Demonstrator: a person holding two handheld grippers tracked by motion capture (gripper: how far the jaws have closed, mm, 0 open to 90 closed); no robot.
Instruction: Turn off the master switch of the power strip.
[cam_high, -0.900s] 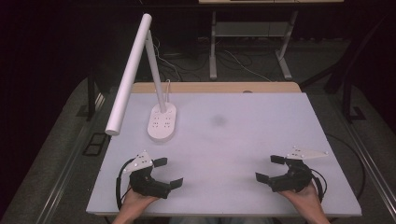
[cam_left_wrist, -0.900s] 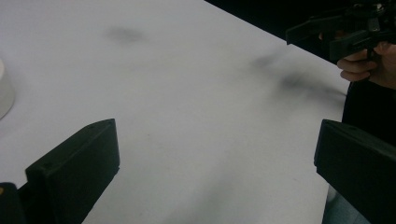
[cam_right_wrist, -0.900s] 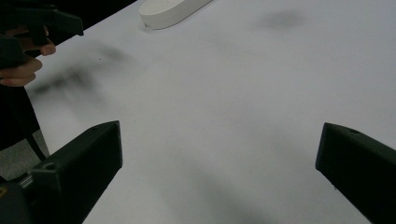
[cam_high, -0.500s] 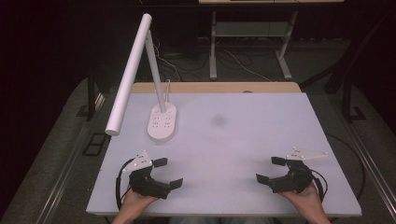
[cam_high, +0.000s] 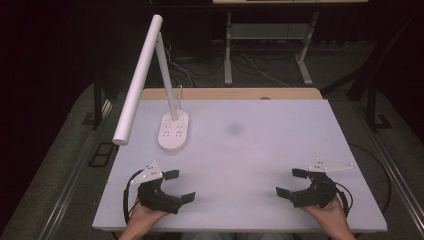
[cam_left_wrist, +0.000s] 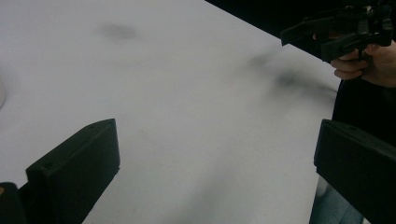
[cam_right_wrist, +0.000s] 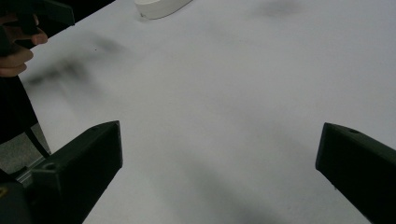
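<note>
Lamp (cam_high: 172, 131): upper left of the frame, on the table (cam_high: 260, 150).
Left gripper (cam_high: 176, 187): I see it wide, holding nothing.
Right gripper (cam_high: 288, 182): wide, holding nothing.
Feel: I think light, stiff, tippy.
Hold: the flat base.

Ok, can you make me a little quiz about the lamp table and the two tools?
1. True or false: the left tool is holding something.
2. Which tool is nearer the white desk lamp? A) the left tool B) the right tool C) both are equally near
3. Fill in the missing word: both tools have their jaws ____.

Key
1. False. Its jaws stand wide apart over the bare white table, with nothing between them.
2. A. The lamp stands on the far left part of the table, ahead of the left tool.
3. Open.
</note>
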